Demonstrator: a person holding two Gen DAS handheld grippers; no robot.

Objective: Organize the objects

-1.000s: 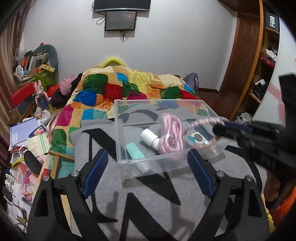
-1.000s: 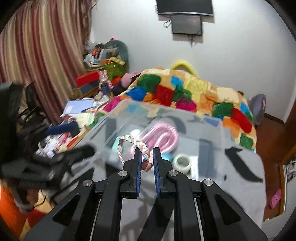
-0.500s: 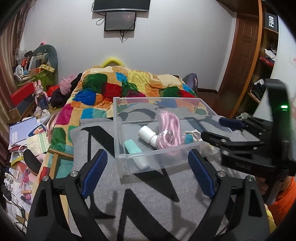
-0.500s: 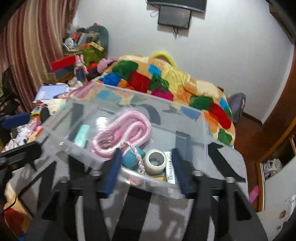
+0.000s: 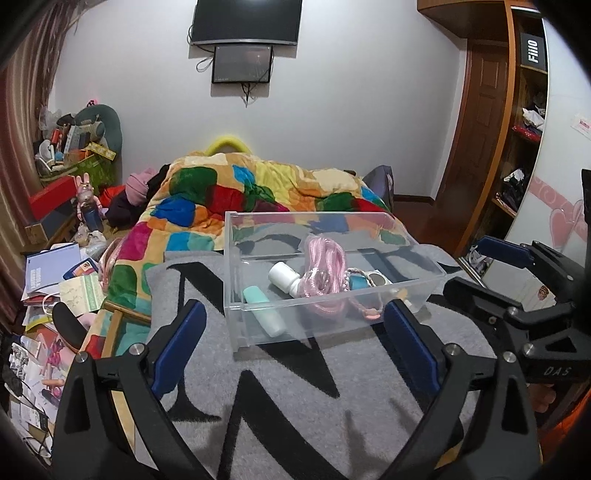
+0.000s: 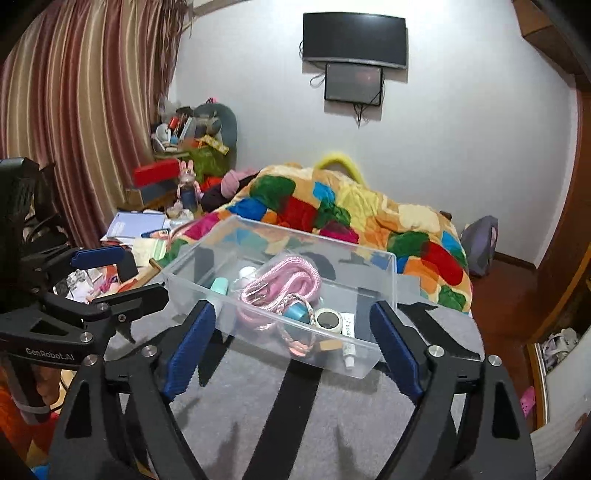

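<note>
Both grippers, left [image 5: 291, 347] and right [image 6: 291, 345], gape wide, empty, before the clear bin [image 6: 388, 280]

White walls [image 5: 369, 110] carry a dark screen [image 5: 245, 20]; striped curtains [image 6: 85, 110] hang beside a patchwork-quilted bed [image 5: 258, 192].

A clear bin [image 5: 236, 295] sits on the grey patterned blanket [image 5: 295, 398].

White letters "Fiil0" stand on a black sign [image 5: 532, 51] high on the wooden shelf, "DAS" on the right hand-held gripper [image 5: 484, 267] body, and "GenRobot.AI" on the left hand-held gripper [image 6: 118, 275] body in the right wrist view
</note>
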